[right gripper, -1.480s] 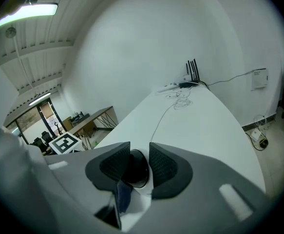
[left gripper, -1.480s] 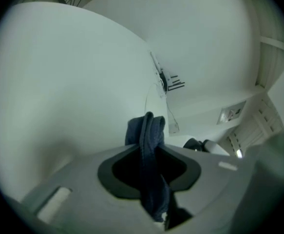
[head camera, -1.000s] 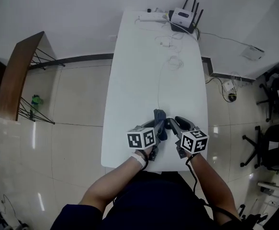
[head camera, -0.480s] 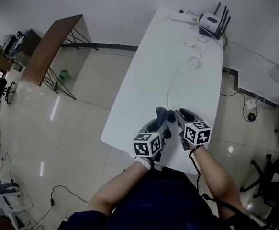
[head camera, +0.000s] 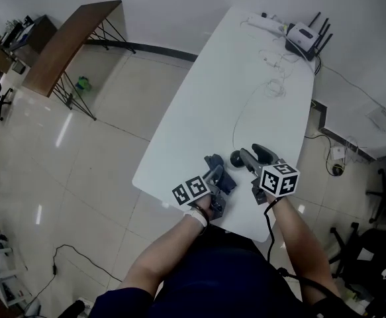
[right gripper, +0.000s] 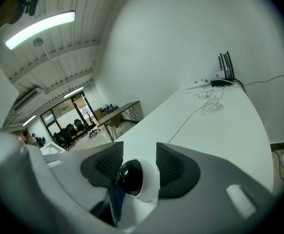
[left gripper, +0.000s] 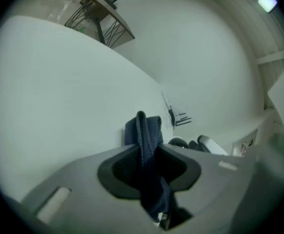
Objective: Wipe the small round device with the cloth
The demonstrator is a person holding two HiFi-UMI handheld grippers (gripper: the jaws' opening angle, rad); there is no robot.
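Because the cloth has to do the rubbing, the left gripper is pinched tight on it, with dark folds sticking out in front. The right gripper has just been opening its jaws wide. The small round device sits loose between them at the near end of the table, likely put there for wiping. Its thin cord runs far off toward the router. Only that cord could get in the way.

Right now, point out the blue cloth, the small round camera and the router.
blue cloth [left gripper: 147, 133], left gripper view, on its folded upper part.
small round camera [right gripper: 132, 177], right gripper view, on its dark front dome.
router [head camera: 303, 32], head view, on its white body.
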